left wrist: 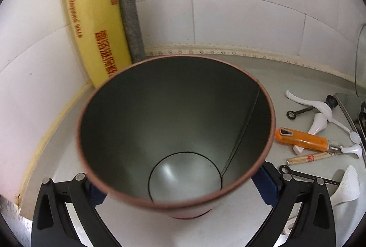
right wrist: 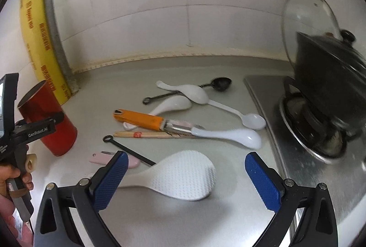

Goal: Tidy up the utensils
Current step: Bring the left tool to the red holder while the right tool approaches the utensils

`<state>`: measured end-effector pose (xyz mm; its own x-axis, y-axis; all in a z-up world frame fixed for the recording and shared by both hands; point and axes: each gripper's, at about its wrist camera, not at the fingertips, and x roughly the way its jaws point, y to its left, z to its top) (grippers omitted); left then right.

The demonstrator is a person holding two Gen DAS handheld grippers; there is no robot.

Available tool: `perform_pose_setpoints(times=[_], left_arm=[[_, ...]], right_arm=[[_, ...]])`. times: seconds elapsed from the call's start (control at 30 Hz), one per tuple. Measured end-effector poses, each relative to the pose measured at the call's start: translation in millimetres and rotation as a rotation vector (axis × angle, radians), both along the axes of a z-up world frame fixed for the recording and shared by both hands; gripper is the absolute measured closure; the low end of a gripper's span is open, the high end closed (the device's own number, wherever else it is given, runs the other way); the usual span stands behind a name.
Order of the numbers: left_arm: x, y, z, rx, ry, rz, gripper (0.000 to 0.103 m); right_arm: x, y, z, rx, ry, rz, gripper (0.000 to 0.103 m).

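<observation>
2 grippers are in play over the grey bench (right wrist: 160,219). The left gripper (left wrist: 183,187) is clamped on the red canister (right wrist: 47,118), its blue pads pressed to either side of the wall, and the canister sits tilted near the bench's back-left corner, just in front of the yellow roll (right wrist: 39,41) and the grey pipe (right wrist: 55,25) standing against the tiled wall. From the left wrist view the canister's mouth (left wrist: 176,128) faces the camera and its metal inside holds nothing.

The right gripper (right wrist: 183,178) hangs spread wide, holding nothing, its blue fingers (right wrist: 109,180) on either side of the white rice paddle (right wrist: 183,176) lying at the bench's front. A pink folding knife (right wrist: 114,158) lies partly behind the left finger.

Towards the bench's middle lie the loose utensils: an orange-handled peeler (right wrist: 141,120), wooden chopsticks (right wrist: 146,134) just beside it, 3 or more white spoons (right wrist: 228,134), and 2 black measuring spoons (right wrist: 219,83), overlapping in places. At the bench's right edge stands a stove (right wrist: 297,155) with a black pot (right wrist: 329,77) and a glass lid (right wrist: 306,25) propped behind it.
</observation>
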<state>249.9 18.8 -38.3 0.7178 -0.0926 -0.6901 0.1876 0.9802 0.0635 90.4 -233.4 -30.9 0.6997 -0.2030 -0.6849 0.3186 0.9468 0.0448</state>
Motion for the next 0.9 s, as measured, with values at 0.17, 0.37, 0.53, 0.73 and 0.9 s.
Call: perform_pose_setpoints(times=[0.17,0.37,0.53,0.73,0.9], left_arm=[[-1,-5,3,-0.03,-0.023,-0.036,0.0],[2,-3,5,-0.061,-0.038,-0.063,0.0],[11,0,5,-0.084,-0.027,-0.069,0.0],[19,7,6,-0.116,-0.039,-0.061,0.0],[15,16,10,-0.162,-0.042,-0.091,0.012]], right_arm=[[-18,2,2,-0.011,0.017,-0.071,0.0],[-37,13,6,-0.036,0.036,-0.131,0.0],[-47,23,8,-0.051,0.047,-0.152,0.0],[-56,38,10,-0.086,0.074,-0.17,0.0],[-60,47,12,-0.107,0.094,-0.174,0.0]])
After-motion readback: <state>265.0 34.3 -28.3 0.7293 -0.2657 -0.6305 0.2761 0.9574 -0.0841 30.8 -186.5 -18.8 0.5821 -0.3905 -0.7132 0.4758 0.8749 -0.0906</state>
